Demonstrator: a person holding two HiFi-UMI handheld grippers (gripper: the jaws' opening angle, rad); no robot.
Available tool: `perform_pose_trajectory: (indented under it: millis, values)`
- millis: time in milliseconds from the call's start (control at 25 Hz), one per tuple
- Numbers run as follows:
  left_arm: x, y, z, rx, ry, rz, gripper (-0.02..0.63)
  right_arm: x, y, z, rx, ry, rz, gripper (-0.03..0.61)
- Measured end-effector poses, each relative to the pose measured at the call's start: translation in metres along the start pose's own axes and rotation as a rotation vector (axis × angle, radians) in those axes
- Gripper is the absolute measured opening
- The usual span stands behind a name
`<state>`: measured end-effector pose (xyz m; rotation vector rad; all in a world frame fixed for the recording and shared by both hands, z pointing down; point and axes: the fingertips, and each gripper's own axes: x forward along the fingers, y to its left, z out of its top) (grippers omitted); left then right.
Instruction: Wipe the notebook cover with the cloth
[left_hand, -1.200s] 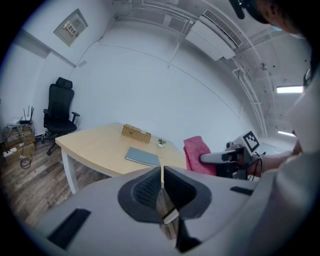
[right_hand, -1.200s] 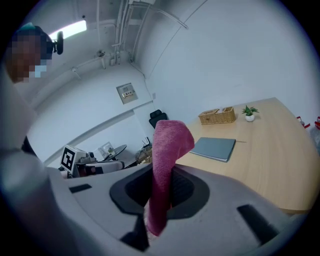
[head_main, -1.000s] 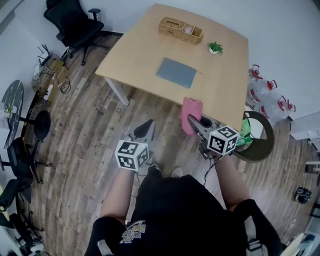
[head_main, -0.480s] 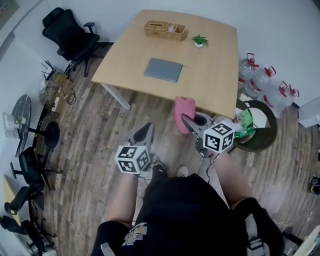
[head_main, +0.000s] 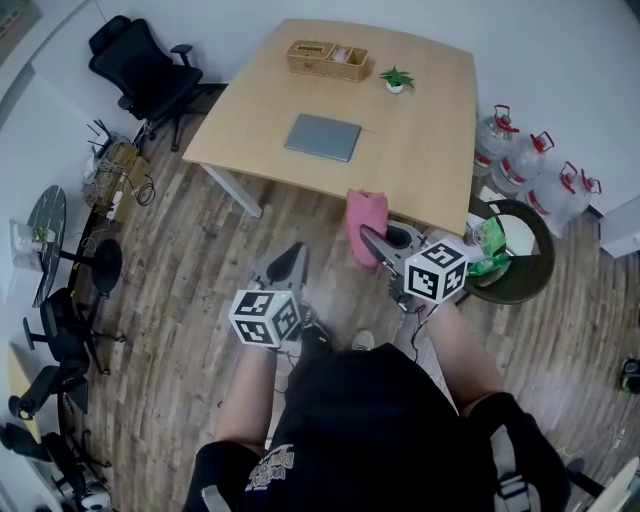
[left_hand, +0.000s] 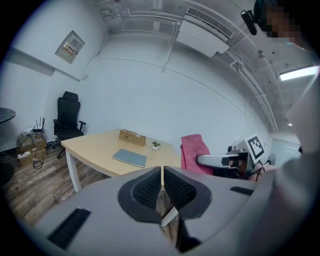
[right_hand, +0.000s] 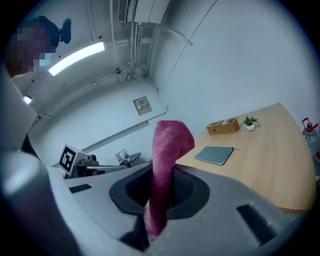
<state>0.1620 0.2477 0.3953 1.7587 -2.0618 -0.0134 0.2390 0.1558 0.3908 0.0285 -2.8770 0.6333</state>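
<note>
A grey notebook (head_main: 322, 137) lies flat on the wooden table (head_main: 430, 150); it also shows in the left gripper view (left_hand: 130, 158) and the right gripper view (right_hand: 214, 154). My right gripper (head_main: 372, 240) is shut on a pink cloth (head_main: 362, 222), held in the air just short of the table's near edge. The cloth (right_hand: 165, 165) stands up between the jaws in the right gripper view. My left gripper (head_main: 291, 262) is shut and empty, over the floor to the left of the right one. Its pads (left_hand: 150, 188) meet in the left gripper view.
A wicker basket (head_main: 327, 59) and a small potted plant (head_main: 396, 79) sit at the table's far side. A bin (head_main: 520, 262) and water jugs (head_main: 530, 170) stand to the right. A black office chair (head_main: 140, 70) and clutter line the left.
The view has shifted slightly; the table now sits a little farther up the frame than a second ago. Both grippers hold the same state, the cloth still in the right one.
</note>
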Motion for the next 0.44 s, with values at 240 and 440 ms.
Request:
perform_pose_trajectory:
  millis: [240,440]
  values:
    - [0.003,-0.007,-0.004,-0.009,0.0,0.013,0.017,-0.005,-0.004,0.0,0.0,0.005,0.015,0.063]
    - [0.008,-0.012,-0.003,-0.008,-0.002,0.015,0.018,-0.006,-0.01,0.004,0.0,0.002,0.023,0.061]
